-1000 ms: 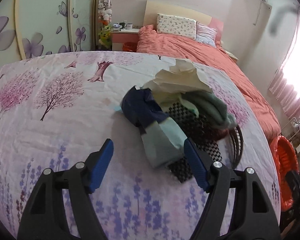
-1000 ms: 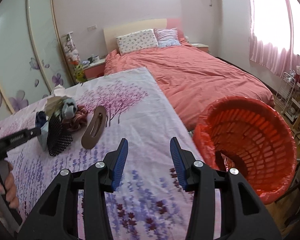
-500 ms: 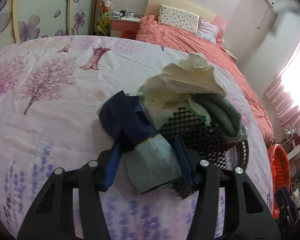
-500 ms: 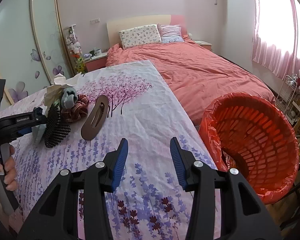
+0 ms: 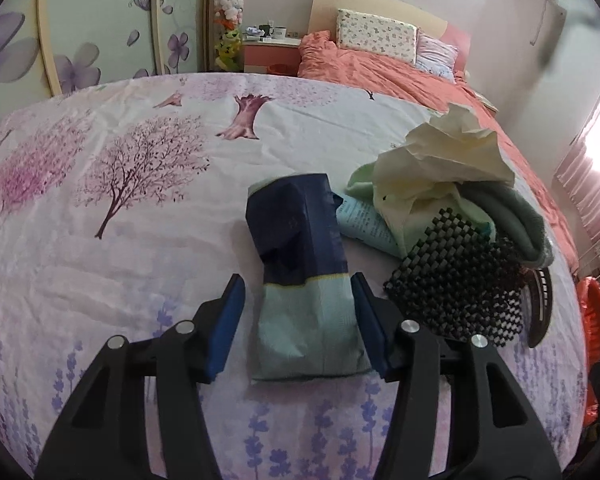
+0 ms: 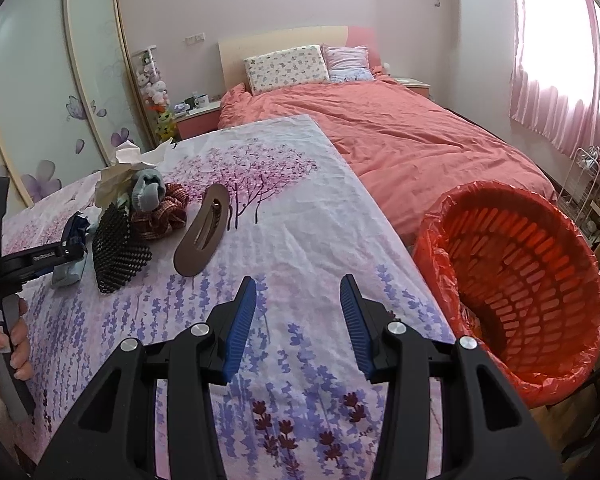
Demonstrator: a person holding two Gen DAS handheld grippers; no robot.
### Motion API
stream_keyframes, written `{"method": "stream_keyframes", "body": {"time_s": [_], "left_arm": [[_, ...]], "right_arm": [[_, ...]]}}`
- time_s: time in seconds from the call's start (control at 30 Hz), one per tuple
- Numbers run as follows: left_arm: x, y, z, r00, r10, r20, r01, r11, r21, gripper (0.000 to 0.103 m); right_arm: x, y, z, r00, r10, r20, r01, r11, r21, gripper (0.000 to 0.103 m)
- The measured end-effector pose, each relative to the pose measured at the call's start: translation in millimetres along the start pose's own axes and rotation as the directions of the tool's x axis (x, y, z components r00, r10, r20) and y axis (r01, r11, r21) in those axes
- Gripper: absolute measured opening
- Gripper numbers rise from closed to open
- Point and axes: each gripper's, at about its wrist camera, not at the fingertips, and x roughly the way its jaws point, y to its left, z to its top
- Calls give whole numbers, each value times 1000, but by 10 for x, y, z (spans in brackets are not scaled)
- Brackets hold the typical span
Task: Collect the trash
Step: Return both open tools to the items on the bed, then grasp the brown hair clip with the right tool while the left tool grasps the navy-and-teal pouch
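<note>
Left tongs (image 5: 298, 320) parted astride a crumpled navy-and-mint wrapper (image 5: 304, 280); right tongs (image 6: 298, 320) open, empty.

You were working in a home bedroom. A bed (image 6: 400, 136) with a coral cover and two pillows (image 6: 286, 68) stood against a pink wall, beside a nightstand (image 6: 198, 118) and a column of soft toys (image 6: 156, 96). Flower-printed wardrobe doors (image 6: 40, 92) lined one side, and pink curtains (image 6: 556, 108) hung at the window.
</note>
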Motion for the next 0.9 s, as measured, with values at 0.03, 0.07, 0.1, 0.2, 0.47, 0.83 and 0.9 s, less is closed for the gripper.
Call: {"method": "stream_keyframes", "body": {"time_s": [0.03,0.07,0.1,0.2,0.47,0.83,0.9], "left_arm": [[4,-1,5,1000,11,2,-11,1000,4,41],[4,11,13,1000,13,1,-13,1000,5,41],[-2,54,24,1000,19,-3,-19,1000,-4,40],[-21,182,41,999,48,-7,-48,999,-10,40],[-78,454,-17,998,61,26,-60,998,-12,42],[-71,402,-41,997,76,23,-77,997,30,47],[-69,399,-40,997,72,24,-73,997,27,47]], "right_arm": [[3,12,3,1000,2,0,-2,1000,-1,45],[13,35,12,1000,6,-1,-6,1000,-3,45],[24,58,20,1000,10,-2,-10,1000,-6,45],[80,150,58,1000,25,-8,-25,1000,-17,45],[312,474,198,997,68,-30,-69,997,-43,45],[639,653,415,994,90,-68,-89,996,6,42],[685,694,402,994,76,-74,-76,997,-6,42]]}}
